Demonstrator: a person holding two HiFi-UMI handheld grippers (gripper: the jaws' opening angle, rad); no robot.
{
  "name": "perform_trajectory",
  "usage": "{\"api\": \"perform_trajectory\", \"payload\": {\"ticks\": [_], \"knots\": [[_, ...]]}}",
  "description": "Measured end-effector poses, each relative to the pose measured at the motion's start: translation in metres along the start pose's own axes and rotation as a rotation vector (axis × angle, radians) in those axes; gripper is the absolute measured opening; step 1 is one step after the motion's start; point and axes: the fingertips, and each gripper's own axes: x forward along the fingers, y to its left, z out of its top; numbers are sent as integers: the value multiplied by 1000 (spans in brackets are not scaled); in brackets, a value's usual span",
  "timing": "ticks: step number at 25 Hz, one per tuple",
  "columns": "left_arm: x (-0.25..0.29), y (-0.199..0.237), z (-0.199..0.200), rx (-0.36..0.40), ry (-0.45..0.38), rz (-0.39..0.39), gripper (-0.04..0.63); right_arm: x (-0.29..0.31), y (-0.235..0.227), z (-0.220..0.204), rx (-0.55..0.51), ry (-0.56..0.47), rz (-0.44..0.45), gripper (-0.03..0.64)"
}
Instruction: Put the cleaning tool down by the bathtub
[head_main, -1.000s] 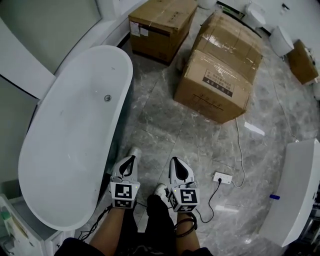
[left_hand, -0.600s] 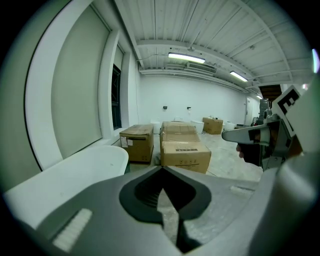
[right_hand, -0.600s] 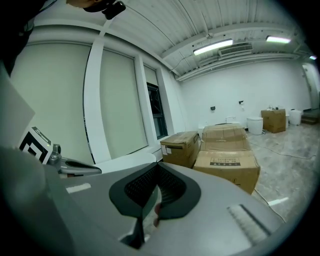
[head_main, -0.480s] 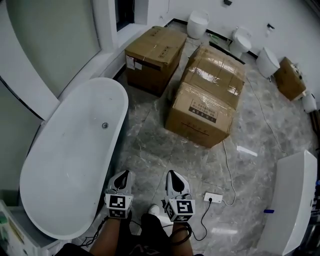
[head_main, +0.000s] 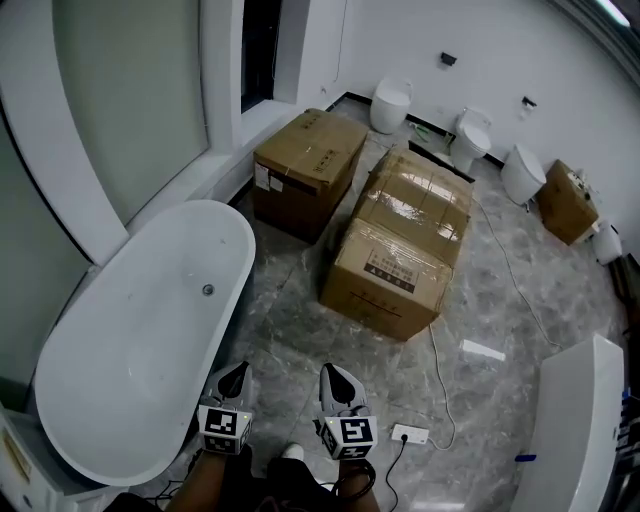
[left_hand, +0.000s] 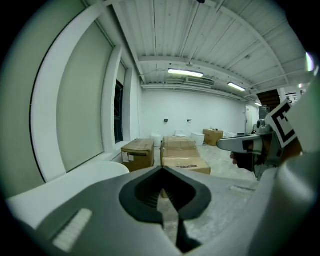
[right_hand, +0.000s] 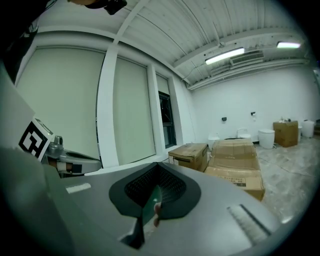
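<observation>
The white oval bathtub (head_main: 130, 340) fills the left of the head view, with its drain toward the far end. My left gripper (head_main: 233, 378) is low in that view, just right of the tub's near rim, and my right gripper (head_main: 335, 378) is beside it over the grey marble floor. Both point forward with their jaws together and nothing between them. In the left gripper view, the left gripper (left_hand: 162, 192) shows only a thin slit, and the tub rim (left_hand: 75, 180) lies at the left. The right gripper (right_hand: 152, 200) looks the same. No cleaning tool shows in any view.
Two cardboard boxes (head_main: 305, 160) (head_main: 400, 250) stand ahead on the floor, with wall toilets (head_main: 470, 135) behind them and a smaller box (head_main: 565, 205) at the far right. A white power strip (head_main: 410, 434) with its cable lies right of my feet. Another white tub (head_main: 580, 420) sits at the right edge.
The head view has lifted toward the far wall, so both grippers sit lower and smaller in the frame. They remain side by side with jaws together.
</observation>
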Motion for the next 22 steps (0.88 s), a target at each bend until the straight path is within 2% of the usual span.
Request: {"api": "perform_trajectory", "payload": {"ticks": [6, 15, 22], "knots": [[-6, -5, 26, -2, -39, -18, 0, -10, 1, 18, -17, 43, -15, 23], [-25, -2, 61, 8, -82, -2, 0, -28, -2, 60, -72, 8, 9, 23], [-34, 2, 86, 19, -136, 2, 0, -30, -1, 76, -112, 4, -14, 22]]}}
